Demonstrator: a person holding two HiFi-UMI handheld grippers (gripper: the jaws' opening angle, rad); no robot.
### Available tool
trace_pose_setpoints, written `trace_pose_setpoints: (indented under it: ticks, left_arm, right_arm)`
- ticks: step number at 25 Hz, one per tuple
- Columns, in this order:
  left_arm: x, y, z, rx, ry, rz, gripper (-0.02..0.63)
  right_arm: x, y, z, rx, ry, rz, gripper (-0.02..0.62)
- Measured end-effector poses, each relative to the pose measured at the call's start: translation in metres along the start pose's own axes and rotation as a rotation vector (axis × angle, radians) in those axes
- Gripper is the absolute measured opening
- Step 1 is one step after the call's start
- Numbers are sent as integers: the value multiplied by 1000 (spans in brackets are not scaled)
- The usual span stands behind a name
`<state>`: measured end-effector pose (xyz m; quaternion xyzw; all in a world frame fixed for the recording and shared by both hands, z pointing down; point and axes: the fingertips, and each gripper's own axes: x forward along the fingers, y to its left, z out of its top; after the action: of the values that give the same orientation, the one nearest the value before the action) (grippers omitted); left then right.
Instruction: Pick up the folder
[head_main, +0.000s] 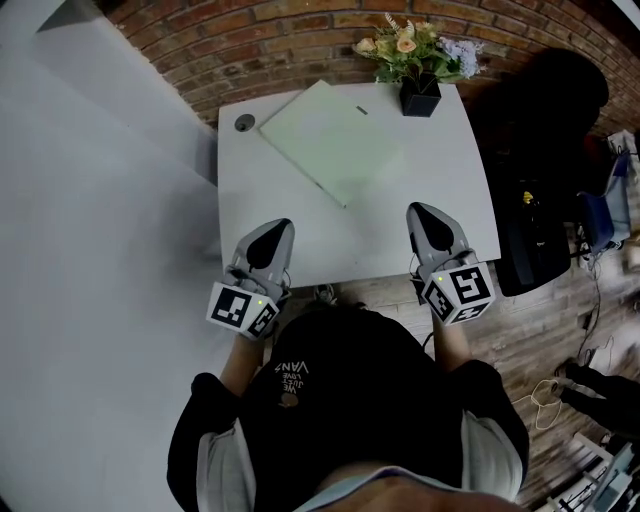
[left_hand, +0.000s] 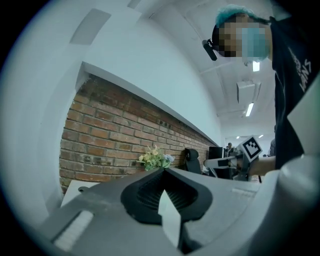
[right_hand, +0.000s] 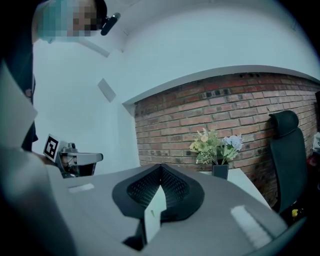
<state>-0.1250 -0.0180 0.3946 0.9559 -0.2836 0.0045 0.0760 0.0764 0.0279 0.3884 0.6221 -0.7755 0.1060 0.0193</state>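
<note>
**Item 1, folder (head_main: 330, 140).** We found it lying flat on the far half of the white table (head_main: 450, 235), turned at an angle to the table's edges, with one corner pointing toward the near middle. It was pale green, thin and closed, with a small dark mark near its far edge. Nothing rested on it.

**Item 2, left gripper (head_main: 276, 228).** We logged it over the near left part of the table. Its jaws were pressed together with nothing between them, and it was well apart from the folder.

**Item 3, right gripper (head_main: 420, 212).** It was over the near right part of the table, likewise closed tight and empty, well apart from the folder.

**Item 4, surroundings.** A black flower pot (head_main: 420, 97) stood at the far right corner, near the folder's far end. A round grommet (head_main: 245, 123) sat at the far left corner.

**Handling note.**
- **How it will handle:** We judged the folder light and somewhat bendy, likely to sag if lifted by one corner. Its smooth cover looked apt to slip.
- **Getting under it:** Lying flush on the table, it offered no gap for a lower jaw.
- **Where to take hold:** We thought the near corner or the long near edge the best place, pinched across its thickness, perhaps after sliding it to overhang the table's edge.
- **Spine:** We could not tell which side carried the spine.
- **Jaws:** Both would have to spread first.
</note>
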Motion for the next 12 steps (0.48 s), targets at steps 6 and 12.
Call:
trace_pose_setpoints:
  ticks: [6,12]
  left_arm:
    - [12,30,-1,-12,28,-56,0]
    - [25,49,-6,-21,41,-67,0]
  right_arm:
    - [25,4,4,-4,-9,-53,-2]
    - [41,-5,6,-24,-1,-70,-2]
